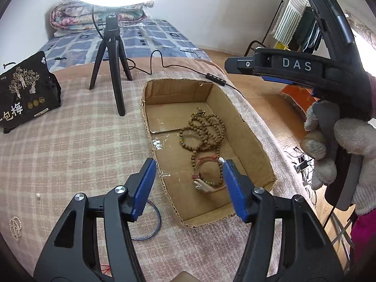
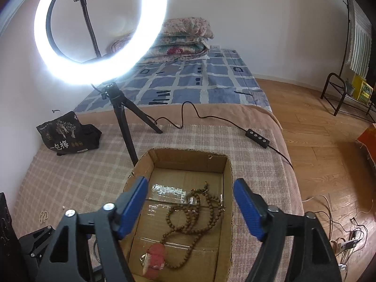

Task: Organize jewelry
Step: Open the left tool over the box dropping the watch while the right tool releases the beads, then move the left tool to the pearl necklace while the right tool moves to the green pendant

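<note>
An open cardboard box [image 1: 225,108] [image 2: 188,155] lies on the checked blanket. Inside it are coiled strands of brown wooden beads [image 1: 202,129] [image 2: 192,218] and a bracelet with red cord [image 1: 206,178]; a red pendant [image 2: 156,257] shows in the right wrist view. My left gripper [image 1: 189,166] stands open over the box's near end, nothing between its blue pads. My right gripper [image 2: 190,183] is open above the box too, empty; in the left wrist view a gloved hand holds the right gripper [image 1: 270,27]. A pearl bracelet [image 1: 15,226] [image 2: 43,216] and a blue bangle [image 1: 155,221] lie on the blanket outside.
A ring light on a black tripod [image 1: 110,54] [image 2: 122,117] stands behind the box, its cable and control [image 1: 215,78] [image 2: 257,138] trailing right. A black snack bag [image 1: 25,91] [image 2: 68,134] sits at the left. The bed edge drops to wooden floor at the right.
</note>
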### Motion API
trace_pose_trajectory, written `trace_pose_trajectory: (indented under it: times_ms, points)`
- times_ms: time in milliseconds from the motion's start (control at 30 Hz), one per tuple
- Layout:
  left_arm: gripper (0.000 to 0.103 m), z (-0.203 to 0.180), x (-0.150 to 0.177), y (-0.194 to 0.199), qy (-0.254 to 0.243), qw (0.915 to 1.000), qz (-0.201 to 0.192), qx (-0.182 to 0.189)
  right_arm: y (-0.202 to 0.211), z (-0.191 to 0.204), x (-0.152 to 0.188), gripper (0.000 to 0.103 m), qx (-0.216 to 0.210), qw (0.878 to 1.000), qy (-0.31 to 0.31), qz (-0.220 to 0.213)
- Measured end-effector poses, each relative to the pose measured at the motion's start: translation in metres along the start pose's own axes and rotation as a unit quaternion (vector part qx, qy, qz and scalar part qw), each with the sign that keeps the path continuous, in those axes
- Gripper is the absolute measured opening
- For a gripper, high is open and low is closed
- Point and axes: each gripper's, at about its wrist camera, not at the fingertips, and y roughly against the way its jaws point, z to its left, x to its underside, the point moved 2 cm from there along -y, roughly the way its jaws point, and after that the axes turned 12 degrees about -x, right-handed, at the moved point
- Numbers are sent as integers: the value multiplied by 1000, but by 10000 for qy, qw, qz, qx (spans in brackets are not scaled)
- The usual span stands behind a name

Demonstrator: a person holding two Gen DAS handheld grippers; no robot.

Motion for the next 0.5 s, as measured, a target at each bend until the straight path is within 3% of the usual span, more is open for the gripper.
trace_pose_trajectory:
  times_ms: [500]
  points:
    - [61,12,7,33,-54,9996,-162,-203,26,17,6,87,130,9999,-77,-37]
